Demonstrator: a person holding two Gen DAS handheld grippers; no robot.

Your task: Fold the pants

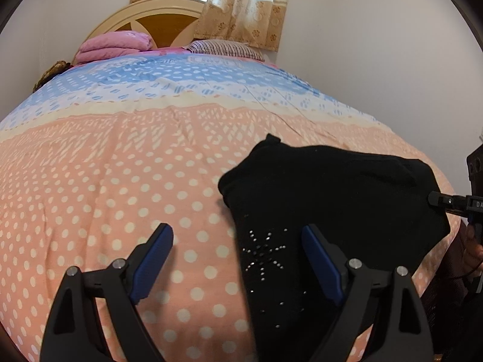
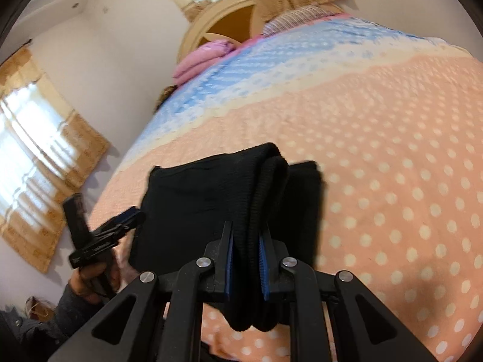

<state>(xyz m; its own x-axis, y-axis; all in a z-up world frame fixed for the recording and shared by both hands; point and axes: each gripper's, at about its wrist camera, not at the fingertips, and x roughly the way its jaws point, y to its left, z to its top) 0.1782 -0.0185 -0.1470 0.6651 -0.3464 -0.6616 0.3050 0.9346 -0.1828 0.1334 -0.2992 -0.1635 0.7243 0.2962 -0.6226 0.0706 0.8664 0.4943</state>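
Lying on the bed (image 1: 120, 181), one pair of black pants (image 1: 332, 196) sits low and right of the middle in the left wrist view, folded into a thick bundle. One sparkly star of small shiny dots (image 1: 265, 250) shows on the cloth near the bottom. The left tool (image 1: 238, 241) is wide open, with nothing between its two blue pads; one pad is over the dotted bed cover and one is over the pants. In the right wrist view, the right tool (image 2: 246, 241) is squeezed tight on a thick fold of the pants at the bottom middle. At the top of the left wrist view sit one pink folded blanket (image 1: 114, 45), one striped pillow (image 1: 223, 49) and one headboard (image 1: 163, 21). Two curtained windows show in the right wrist view.
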